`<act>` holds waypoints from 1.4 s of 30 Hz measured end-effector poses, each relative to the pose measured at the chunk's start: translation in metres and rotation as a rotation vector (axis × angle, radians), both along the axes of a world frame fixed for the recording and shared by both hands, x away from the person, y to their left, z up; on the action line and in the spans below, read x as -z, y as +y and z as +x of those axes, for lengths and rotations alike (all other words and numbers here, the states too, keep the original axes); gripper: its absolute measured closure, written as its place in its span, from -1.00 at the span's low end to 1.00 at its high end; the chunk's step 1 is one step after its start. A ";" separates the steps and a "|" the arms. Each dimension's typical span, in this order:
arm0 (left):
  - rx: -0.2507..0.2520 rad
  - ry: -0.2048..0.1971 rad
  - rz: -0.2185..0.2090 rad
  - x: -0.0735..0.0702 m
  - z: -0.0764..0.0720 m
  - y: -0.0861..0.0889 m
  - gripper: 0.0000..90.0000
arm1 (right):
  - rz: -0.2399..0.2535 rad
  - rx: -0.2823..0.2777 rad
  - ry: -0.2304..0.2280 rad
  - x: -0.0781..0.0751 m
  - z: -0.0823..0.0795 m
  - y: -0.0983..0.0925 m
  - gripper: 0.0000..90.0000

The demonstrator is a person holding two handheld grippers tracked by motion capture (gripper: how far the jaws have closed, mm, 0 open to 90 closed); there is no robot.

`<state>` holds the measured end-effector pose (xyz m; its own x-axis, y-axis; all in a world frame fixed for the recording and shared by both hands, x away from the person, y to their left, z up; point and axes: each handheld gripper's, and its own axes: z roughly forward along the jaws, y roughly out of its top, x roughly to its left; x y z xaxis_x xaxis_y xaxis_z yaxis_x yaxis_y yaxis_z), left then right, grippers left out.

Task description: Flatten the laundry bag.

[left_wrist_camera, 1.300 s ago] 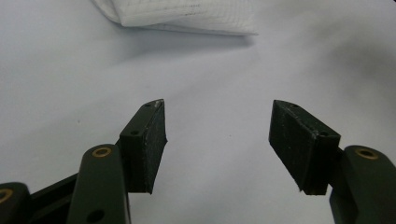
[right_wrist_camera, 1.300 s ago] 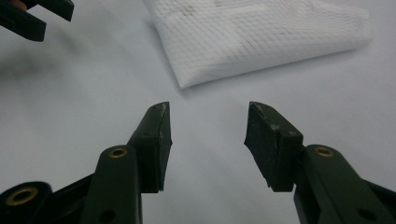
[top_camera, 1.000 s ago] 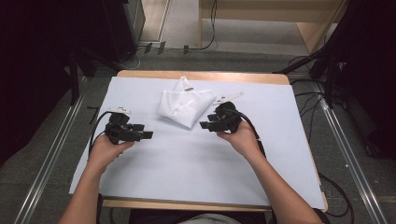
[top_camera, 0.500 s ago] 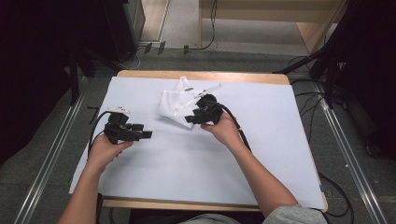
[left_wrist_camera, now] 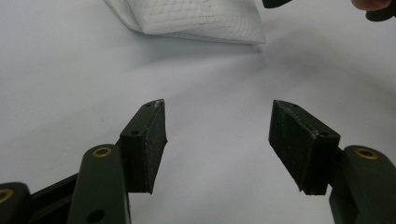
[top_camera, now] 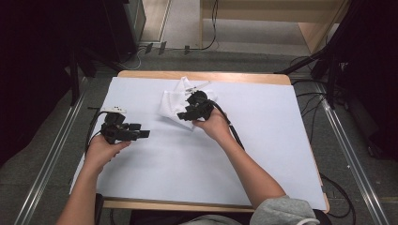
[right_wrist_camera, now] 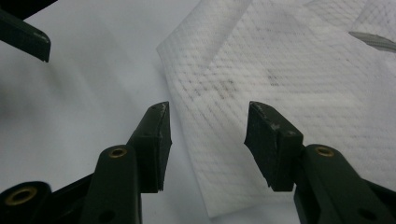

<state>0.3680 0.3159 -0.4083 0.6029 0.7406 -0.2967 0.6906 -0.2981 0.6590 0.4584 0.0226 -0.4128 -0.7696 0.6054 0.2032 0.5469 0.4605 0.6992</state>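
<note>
Since the earlier high frames, the right gripper (top_camera: 184, 114) has travelled from the middle-right of the table up and leftward, and now sits over the near edge of the white cloth (top_camera: 176, 104), which lies crumpled in the upper middle of the high view on the pale table cover (top_camera: 281, 154). The left gripper (top_camera: 141, 134) has not shifted; it rests at the left of the frame, well apart from the cloth.

In the right gripper view the jaws stand apart with nothing between them, and the cloth's (right_wrist_camera: 289, 79) folded corner lies just beyond and below the tips, its left edge running down between the two jaws. In the left gripper view the jaws are likewise spread and empty, with the cloth (left_wrist_camera: 196, 18) at the top of the frame, farther off.

The step in hand looks to be a pinch on that near corner. To do it well, the right gripper should come down until one pad slides under the edge and the other over it, then close on the fold rather than a single loose layer. A thin grey object (right_wrist_camera: 373, 41) lies on the cloth at upper right; its nature cannot be told, and a lift may tip it off.
</note>
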 end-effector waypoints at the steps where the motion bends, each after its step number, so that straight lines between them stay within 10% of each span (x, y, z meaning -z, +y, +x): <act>1: -0.001 0.003 0.006 0.000 0.000 0.000 -0.17 | -0.004 -0.005 0.007 0.000 0.002 0.003 0.15; 20: -0.016 -0.003 0.006 -0.001 0.001 0.008 -0.17 | -0.024 -0.006 0.020 0.001 0.029 0.050 -0.10; 33: -0.025 -0.005 -0.011 -0.002 0.001 0.013 -0.17 | -0.060 0.037 0.052 0.035 0.044 0.071 -0.20; 39: -0.030 -0.008 -0.018 -0.002 0.001 0.013 -0.17 | -0.163 0.039 -0.036 0.040 0.037 0.079 0.24; 42: -0.027 -0.006 -0.010 -0.002 0.001 0.013 -0.17 | -0.156 0.041 -0.036 0.039 0.037 0.076 0.76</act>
<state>0.3690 0.3285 -0.4063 0.5847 0.7535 -0.3006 0.6944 -0.2734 0.6656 0.4950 0.0986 -0.4519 -0.7483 0.6588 0.0772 0.5437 0.5426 0.6402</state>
